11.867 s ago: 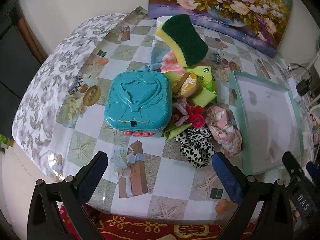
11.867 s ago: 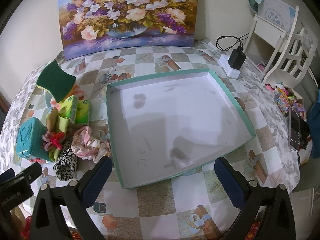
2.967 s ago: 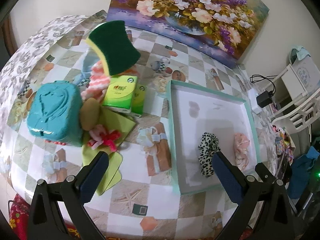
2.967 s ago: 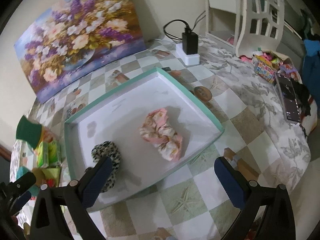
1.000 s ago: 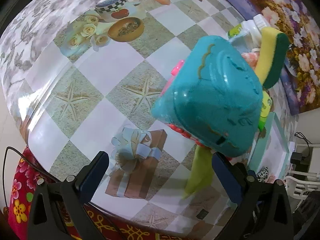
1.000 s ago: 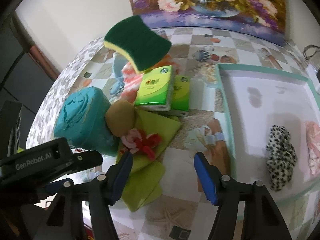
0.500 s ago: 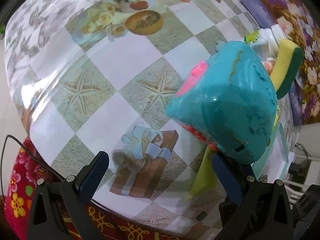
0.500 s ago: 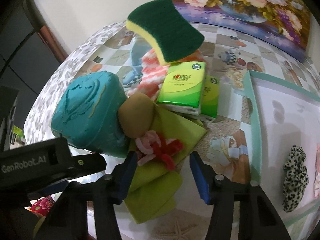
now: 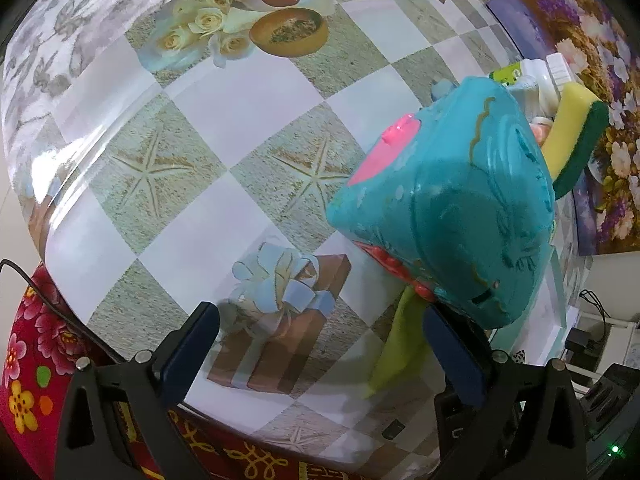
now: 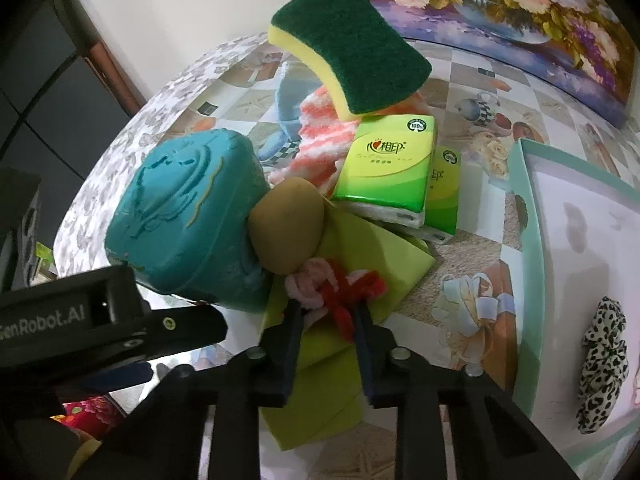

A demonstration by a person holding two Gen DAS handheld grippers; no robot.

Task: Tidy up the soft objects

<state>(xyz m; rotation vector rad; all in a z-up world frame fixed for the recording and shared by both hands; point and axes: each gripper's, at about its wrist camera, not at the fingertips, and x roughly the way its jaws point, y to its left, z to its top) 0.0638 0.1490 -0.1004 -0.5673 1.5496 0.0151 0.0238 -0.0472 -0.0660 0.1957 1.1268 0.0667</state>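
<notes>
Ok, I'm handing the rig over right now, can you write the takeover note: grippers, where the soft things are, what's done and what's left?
Right gripper: jaws closing around the pink-and-red chenille scrunchie, which lies on the green cloth; not lifted yet.
Left gripper: open, empty, hanging over the tablecloth beside the teal box.
Done: leopard scrunchie is in the tray.
Left: chenille scrunchie, then likely the sponge, the striped fluffy cloth and the green cloth. The tissue packs are also in the pile.
</notes>
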